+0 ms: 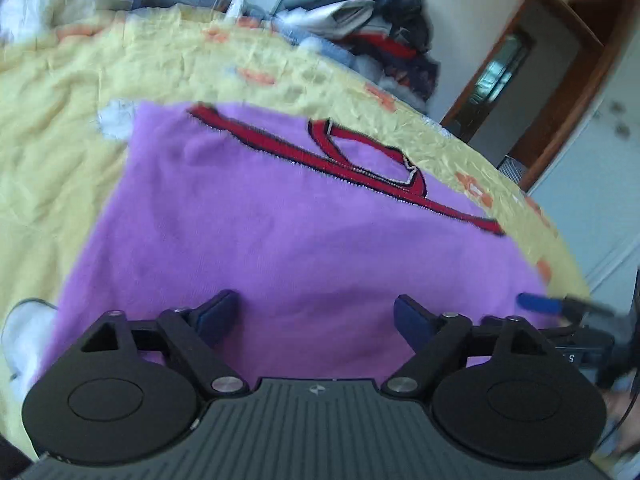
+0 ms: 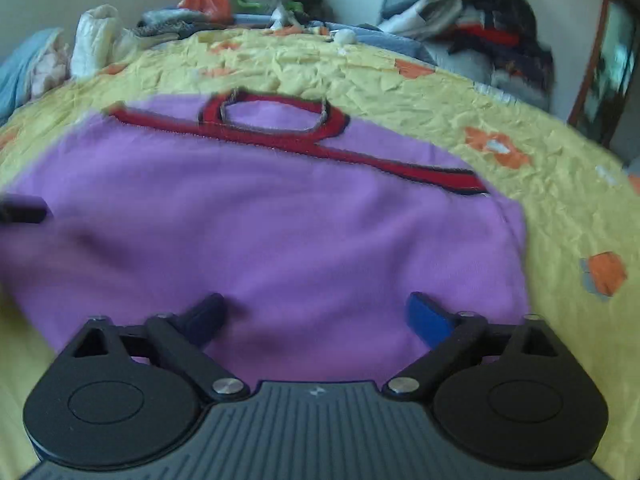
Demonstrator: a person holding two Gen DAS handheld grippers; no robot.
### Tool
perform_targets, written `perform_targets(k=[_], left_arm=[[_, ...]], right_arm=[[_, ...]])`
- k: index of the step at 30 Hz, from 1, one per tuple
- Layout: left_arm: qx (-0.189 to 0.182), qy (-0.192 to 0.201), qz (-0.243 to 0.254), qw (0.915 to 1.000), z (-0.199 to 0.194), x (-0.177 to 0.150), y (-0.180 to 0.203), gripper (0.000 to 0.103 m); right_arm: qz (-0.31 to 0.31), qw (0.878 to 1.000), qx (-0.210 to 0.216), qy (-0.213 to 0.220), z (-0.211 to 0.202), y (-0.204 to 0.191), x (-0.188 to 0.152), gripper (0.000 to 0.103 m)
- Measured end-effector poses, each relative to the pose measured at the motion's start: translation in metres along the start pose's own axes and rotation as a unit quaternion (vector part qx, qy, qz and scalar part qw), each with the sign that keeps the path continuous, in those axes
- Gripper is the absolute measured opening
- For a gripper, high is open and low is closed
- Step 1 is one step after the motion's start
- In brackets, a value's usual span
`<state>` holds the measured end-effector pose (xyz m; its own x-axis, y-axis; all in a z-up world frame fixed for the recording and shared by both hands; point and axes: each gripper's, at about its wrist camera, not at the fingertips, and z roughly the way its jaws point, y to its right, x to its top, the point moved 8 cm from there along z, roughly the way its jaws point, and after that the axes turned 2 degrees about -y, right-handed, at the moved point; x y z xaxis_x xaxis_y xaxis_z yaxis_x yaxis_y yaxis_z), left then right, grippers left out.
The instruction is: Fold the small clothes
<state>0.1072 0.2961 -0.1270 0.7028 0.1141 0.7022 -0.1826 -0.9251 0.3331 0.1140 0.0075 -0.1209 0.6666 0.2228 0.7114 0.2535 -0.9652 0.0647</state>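
A small purple garment [image 1: 288,232] with red and black trim around its neck and shoulders lies flat on a yellow bedspread [image 1: 60,128]. My left gripper [image 1: 316,312] hovers open over the garment's near edge, nothing between its blue pads. The right gripper's blue fingertip [image 1: 536,303] shows at the right of the left wrist view. In the right wrist view the same purple garment [image 2: 272,220] spreads ahead, neck opening at the far side. My right gripper [image 2: 316,312] is open above its near part. A dark blurred part of the left gripper [image 2: 22,209] enters from the left edge.
The yellow bedspread [image 2: 500,128] has orange flower patches. A pile of dark clothes [image 2: 496,28] and a white bag [image 2: 96,36] sit at the far side of the bed. An open wooden doorway [image 1: 532,80] stands at the right. A white shoe [image 1: 24,332] shows at lower left.
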Motion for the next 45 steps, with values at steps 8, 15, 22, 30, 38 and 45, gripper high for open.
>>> perform_targets(k=[8, 15, 22, 30, 38, 45], left_arm=[[0.029, 0.005, -0.031, 0.9991, -0.052, -0.012, -0.035, 0.091], [0.064, -0.007, -0.031, 0.9974, -0.069, -0.031, -0.034, 0.092], [0.098, 0.032, 0.053, 0.9933, -0.004, 0.051, 0.029, 0.101], [0.182, -0.018, 0.049, 0.9819, 0.1, 0.079, 0.006, 0.103], [0.178, 0.008, 0.052, 0.9826, 0.098, 0.078, -0.006, 0.103], [0.174, 0.012, 0.048, 0.9835, 0.097, 0.079, -0.005, 0.103]], right_arm=[[0.044, 0.996, 0.079, -0.003, -0.057, 0.011, -0.026, 0.103], [-0.001, 0.998, 0.025, -0.051, -0.029, 0.016, -0.052, 0.103], [0.123, 0.992, -0.006, 0.035, 0.068, 0.008, 0.046, 0.103], [0.059, 0.998, -0.026, -0.02, 0.19, -0.012, 0.088, 0.103], [0.109, 0.993, -0.051, 0.002, 0.198, 0.026, 0.088, 0.103], [0.097, 0.992, -0.075, 0.008, 0.139, 0.028, 0.077, 0.103]])
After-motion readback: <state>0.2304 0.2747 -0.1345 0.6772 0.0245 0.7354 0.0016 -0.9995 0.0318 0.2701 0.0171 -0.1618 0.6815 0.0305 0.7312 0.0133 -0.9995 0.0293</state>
